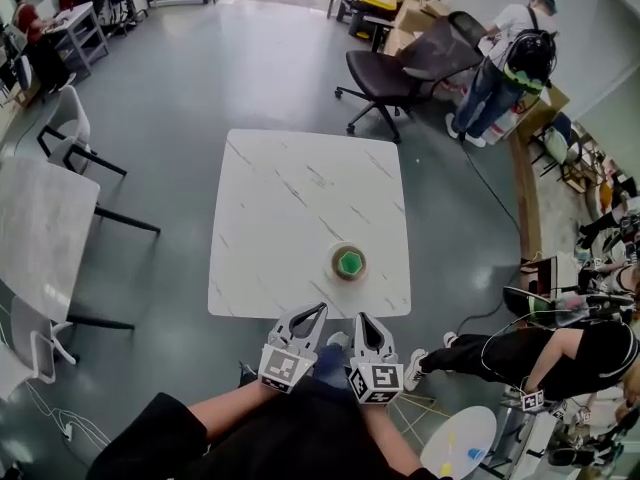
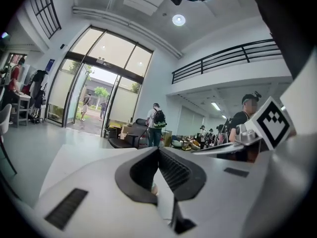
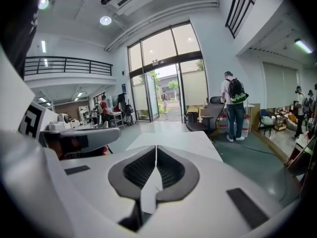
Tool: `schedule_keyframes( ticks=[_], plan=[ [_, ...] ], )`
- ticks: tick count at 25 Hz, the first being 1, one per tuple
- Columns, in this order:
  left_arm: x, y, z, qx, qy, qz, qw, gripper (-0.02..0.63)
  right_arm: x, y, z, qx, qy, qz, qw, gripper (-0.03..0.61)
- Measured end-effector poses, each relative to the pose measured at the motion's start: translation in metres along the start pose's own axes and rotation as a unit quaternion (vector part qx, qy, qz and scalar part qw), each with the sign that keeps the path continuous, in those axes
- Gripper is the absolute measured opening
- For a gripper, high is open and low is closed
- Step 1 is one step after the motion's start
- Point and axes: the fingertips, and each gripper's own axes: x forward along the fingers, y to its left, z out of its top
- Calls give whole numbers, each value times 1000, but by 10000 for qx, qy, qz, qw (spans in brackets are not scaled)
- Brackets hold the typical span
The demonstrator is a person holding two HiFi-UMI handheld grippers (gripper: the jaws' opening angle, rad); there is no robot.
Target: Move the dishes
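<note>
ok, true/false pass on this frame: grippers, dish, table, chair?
1. Left gripper and right gripper are both shut with nothing between the jaws. True.
2. The dish with the green piece sits at the far edge of the table. False: it sits close to the near edge, toward the right.
3. The left gripper touches the dish. False: both grippers are back at the table's near edge, apart from the dish.
4. A black office chair stands beyond the table's far right corner. True.
5. Three dishes are spread over the table. False: only one spot holds a dish.
</note>
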Motion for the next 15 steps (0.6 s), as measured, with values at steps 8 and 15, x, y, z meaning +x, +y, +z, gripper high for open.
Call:
schedule_keyframes(
  ticks=[8,15],
  plan=[
    [28,28,-2,157,91,318,9993,18,40,-31,-1,137,225,56,9996,18],
    [68,44,-2,-16,235,585,9980,18,79,-51,11,141,363,369,9986,18]
  ],
)
